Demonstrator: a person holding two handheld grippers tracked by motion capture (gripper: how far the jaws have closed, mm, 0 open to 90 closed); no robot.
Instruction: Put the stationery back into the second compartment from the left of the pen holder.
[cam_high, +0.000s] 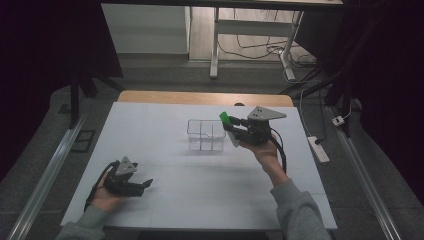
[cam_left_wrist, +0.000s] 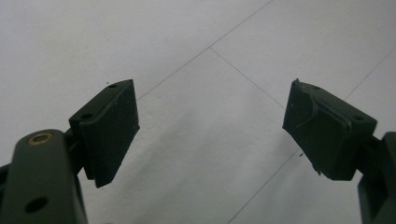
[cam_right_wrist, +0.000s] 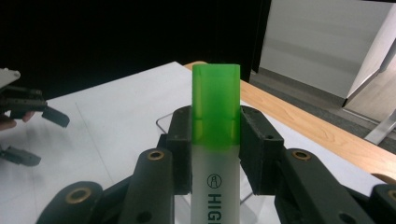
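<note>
The highlighter (cam_right_wrist: 215, 140), green cap forward, sits clamped between the jaws of my right gripper (cam_high: 231, 126), raised just off the 3 o'clock edge of the clear divided bin (cam_high: 205, 135) at mid-table. To do this step well I judge I should bring the cap over one compartment, tilt the barrel down and release low (the thin walls look easy to nudge). My left gripper (cam_high: 145, 184) rests at 7 o'clock on the white table (cam_high: 165, 200), jaws spread wide, holding nothing.
</note>
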